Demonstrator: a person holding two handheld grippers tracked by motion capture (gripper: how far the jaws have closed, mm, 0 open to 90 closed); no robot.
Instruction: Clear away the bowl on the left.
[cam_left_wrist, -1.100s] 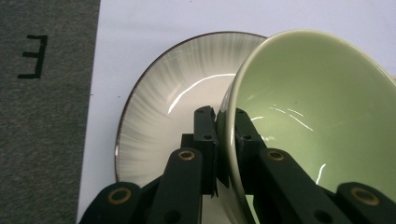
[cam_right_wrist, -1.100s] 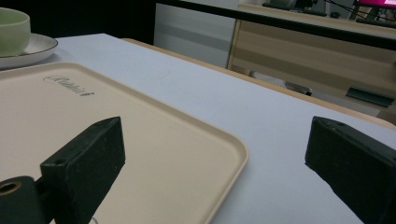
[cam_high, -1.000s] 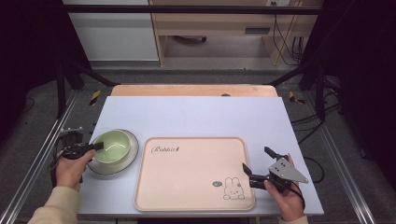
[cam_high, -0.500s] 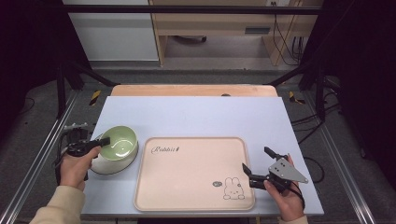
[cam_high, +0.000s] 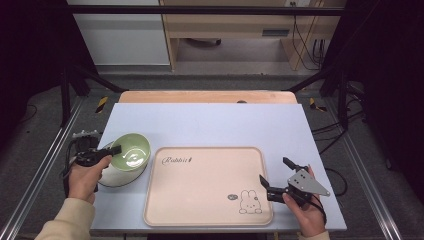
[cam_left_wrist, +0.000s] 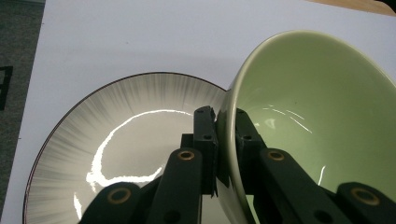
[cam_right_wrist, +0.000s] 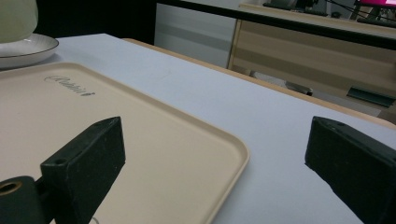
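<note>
Clamped on the rim of the green bowl (cam_left_wrist: 308, 126), the left gripper (cam_left_wrist: 226, 140) has one jaw outside the wall and one inside, with the rim pinched tight between the pads. In the high view the left gripper (cam_high: 107, 151) holds the bowl (cam_high: 131, 151) tilted, its open side turned up and toward the tray, its low edge over the plate. From the left gripper view the bowl hangs above the right part of the white plate (cam_left_wrist: 121, 149), which has grey streaks round its border and a thin dark rim; whether bowl and plate still touch cannot be told. The plate (cam_high: 117, 177) lies on the pale blue table (cam_high: 210, 125), just beside the left edge of the beige tray (cam_high: 205, 187). The tray bears a written word near its far left corner and a small rabbit drawing near its near right corner.

Beyond the tray's right edge, the right gripper (cam_high: 279, 180) is held in a hand (cam_high: 307, 215) with its jaws wide apart and nothing between them. In the right gripper view those jaws (cam_right_wrist: 210, 163) straddle the tray's corner (cam_right_wrist: 233, 154), one over the tray and one over the table, with the plate (cam_right_wrist: 25, 46) far off past the tray.
</note>
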